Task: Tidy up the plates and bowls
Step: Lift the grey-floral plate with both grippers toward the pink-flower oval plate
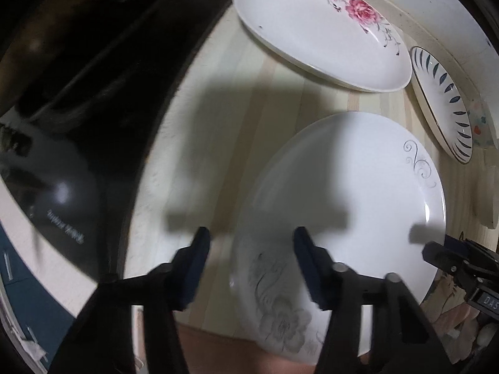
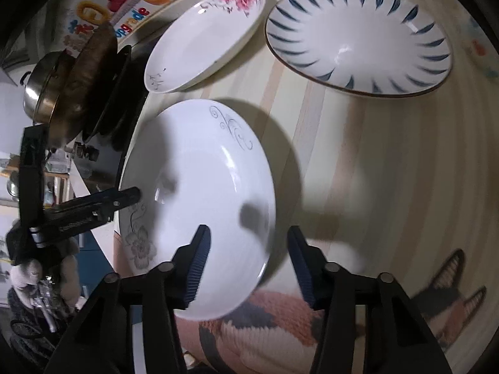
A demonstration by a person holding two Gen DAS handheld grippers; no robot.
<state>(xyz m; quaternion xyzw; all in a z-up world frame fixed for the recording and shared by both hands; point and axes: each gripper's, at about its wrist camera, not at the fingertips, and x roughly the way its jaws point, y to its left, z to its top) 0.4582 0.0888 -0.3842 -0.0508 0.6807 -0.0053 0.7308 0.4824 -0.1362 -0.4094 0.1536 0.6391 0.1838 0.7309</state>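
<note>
A white plate with a grey flower print [image 1: 343, 193] [image 2: 199, 187] lies on the pale wooden table [image 1: 202, 131]. My left gripper [image 1: 249, 252] points down over the plate's left rim; the rim runs between the two fingers with a gap on each side, so the jaws stand open. My right gripper [image 2: 249, 249] straddles the opposite rim the same way, open and not pressing. Each gripper shows in the other's view: the right gripper [image 1: 436, 254] at the plate's far edge, the left gripper [image 2: 134, 193] at its left edge.
A pink-flower plate [image 1: 312, 31] [image 2: 202, 40] and a blue-leaf bowl [image 1: 443, 103] [image 2: 358, 37] lie farther back. A small spotted dish [image 1: 482, 127] sits behind the bowl. Left of the table is a black stove [image 1: 78, 93] with stacked pans [image 2: 81, 74]. A patterned mat [image 2: 265, 327] covers the near edge.
</note>
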